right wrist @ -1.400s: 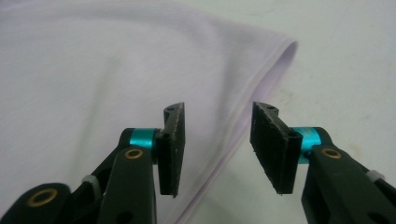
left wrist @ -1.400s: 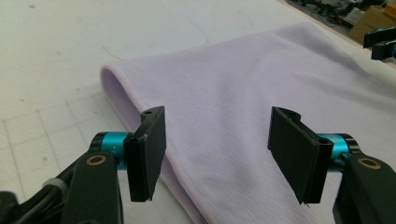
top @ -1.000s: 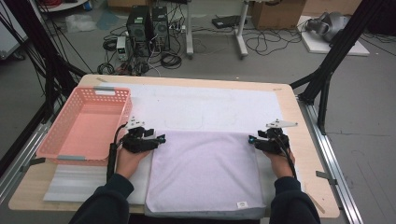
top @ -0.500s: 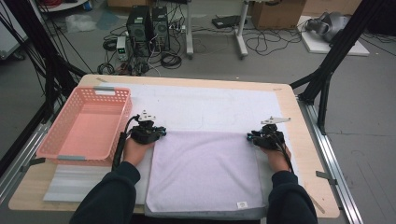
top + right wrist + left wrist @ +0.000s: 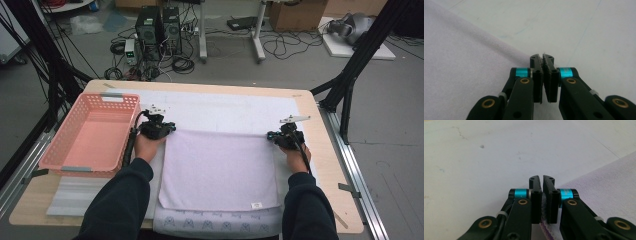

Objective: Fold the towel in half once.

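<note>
The lavender towel (image 5: 220,170) lies flat at the lower centre of the bench (image 5: 320,115), its far edge running left to right between the hands. The left gripper (image 5: 167,128) and right gripper (image 5: 274,136) have each just closed onto a far corner (cloth shows between both pairs of jaws) — the near edge lies straight toward the person, so the coming fold likely runs that way.

Basket (image 5: 92,132) left of towel (image 5: 220,170), on table (image 5: 327,165).

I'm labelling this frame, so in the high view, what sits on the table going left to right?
Pink basket → left gripper, shut on the towel's far left corner → lilac towel → right gripper, shut on its far right corner → bare table edge.
</note>
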Demonstrator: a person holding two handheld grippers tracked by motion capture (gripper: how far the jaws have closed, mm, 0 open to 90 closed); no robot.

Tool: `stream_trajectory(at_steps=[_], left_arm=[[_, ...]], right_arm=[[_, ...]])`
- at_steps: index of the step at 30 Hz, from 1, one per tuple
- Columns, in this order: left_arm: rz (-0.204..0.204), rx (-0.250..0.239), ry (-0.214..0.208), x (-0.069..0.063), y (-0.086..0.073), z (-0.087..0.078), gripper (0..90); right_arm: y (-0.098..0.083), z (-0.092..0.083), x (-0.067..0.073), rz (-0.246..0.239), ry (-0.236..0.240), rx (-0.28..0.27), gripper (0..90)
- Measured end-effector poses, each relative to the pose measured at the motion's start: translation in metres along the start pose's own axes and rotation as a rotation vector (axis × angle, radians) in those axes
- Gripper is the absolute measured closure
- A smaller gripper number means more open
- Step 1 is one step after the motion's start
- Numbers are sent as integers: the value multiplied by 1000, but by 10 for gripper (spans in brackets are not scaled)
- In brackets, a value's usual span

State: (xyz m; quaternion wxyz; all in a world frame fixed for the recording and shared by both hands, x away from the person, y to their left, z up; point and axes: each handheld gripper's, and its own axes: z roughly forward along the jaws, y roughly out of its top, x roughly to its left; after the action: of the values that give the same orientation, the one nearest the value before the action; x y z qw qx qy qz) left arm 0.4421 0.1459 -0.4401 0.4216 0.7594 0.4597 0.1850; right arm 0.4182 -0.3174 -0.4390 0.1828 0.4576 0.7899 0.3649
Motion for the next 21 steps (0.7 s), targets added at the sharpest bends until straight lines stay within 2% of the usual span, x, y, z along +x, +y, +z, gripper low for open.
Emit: stream_trajectory(at_steps=[2,4,6,7,9,11,13,16,19,20,21], left_arm=[[-4,-3,9,4,9,3,852],[-9,-52,13,8,16,5,852],[-23,-35,16,13,25,9,852],[-11,-56,21,15,29,9,852],[-15,-75,26,17,38,11,852],[6,-101,25,20,46,10,851],[-6,-128,24,23,53,9,850],[-2,-152,33,27,56,9,850],[-31,-126,32,30,52,12,844],[-45,-110,31,29,51,13,817],[-63,-96,33,28,50,15,724]], right_arm=[[7,3,-3,-7,-14,-9,869],[15,5,-5,-12,-21,-28,869],[23,7,-8,-9,-37,-52,868],[27,9,-10,-8,-42,-64,868],[34,12,-12,-13,-62,-72,868],[42,14,-14,-17,-83,-84,868],[49,15,-15,-22,-90,-95,868],[60,16,-15,-29,-107,-108,868],[65,20,-13,-39,-123,-125,867],[64,23,-12,-30,-125,-120,866],[62,27,-12,-11,-126,-111,859]])
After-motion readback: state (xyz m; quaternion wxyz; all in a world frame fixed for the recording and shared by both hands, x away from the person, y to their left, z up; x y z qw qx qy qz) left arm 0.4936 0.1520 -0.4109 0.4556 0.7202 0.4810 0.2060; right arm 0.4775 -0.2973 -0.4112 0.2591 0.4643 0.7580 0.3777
